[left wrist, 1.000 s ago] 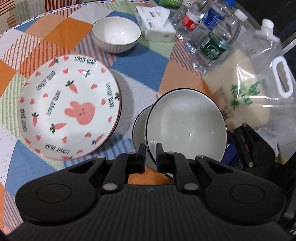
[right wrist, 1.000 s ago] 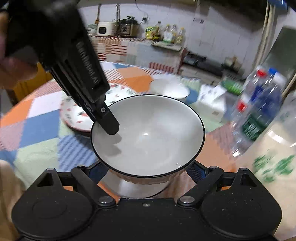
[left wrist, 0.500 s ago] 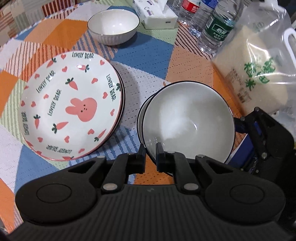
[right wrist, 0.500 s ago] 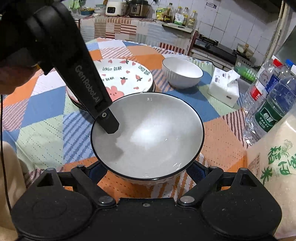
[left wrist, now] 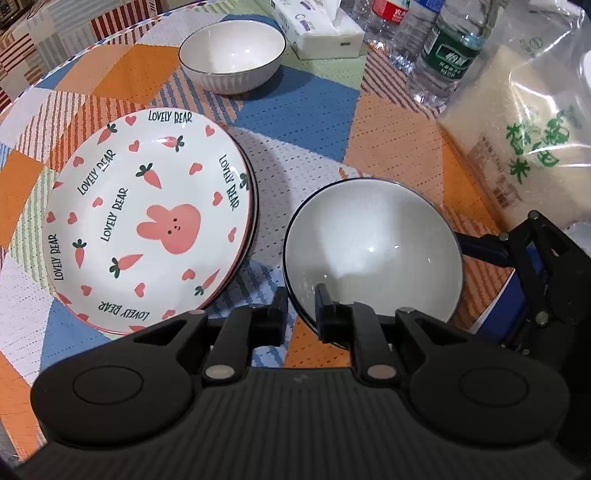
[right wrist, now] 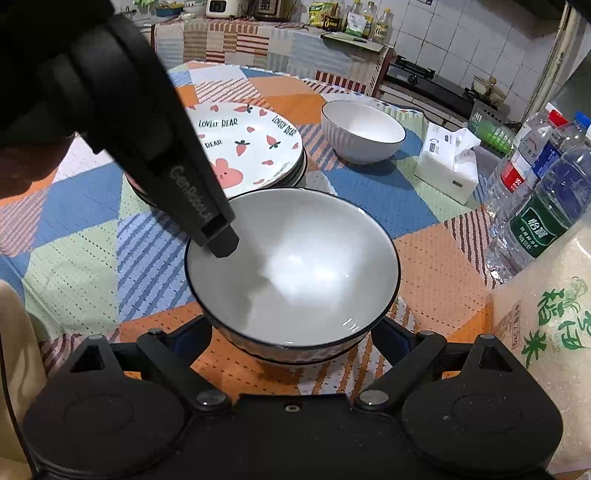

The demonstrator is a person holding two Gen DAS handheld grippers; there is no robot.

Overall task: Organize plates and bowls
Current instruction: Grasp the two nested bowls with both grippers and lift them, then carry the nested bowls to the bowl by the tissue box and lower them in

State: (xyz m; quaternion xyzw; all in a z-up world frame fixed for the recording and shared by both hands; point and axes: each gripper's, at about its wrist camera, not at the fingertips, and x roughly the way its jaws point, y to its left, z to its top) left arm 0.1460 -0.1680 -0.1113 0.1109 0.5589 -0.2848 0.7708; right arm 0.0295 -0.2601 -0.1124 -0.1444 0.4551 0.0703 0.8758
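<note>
White-glazed bowl (left wrist: 369,236) is sitting nested in a second bowl (right wrist: 295,356) on the table (left wrist: 317,110). Left gripper (left wrist: 301,306) fingers have just been easing apart, rim between them, grip judged released. Right gripper (right wrist: 291,332) fingers have just been spreading around the stack, not pressing. Risk: rim being snagged on withdrawal, top bowl being tipped. Room is being crowded by plates (left wrist: 147,221) just left, rice bag (left wrist: 517,147) and bottles (left wrist: 447,62) right.

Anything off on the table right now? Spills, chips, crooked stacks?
Nothing spilled or chipped. The top bowl sits nested in the lower bowl, slightly off-centre: the lower rim peeks out on one side. The plate stack looks tidy. One ribbed bowl stands apart near the tissue box.
</note>
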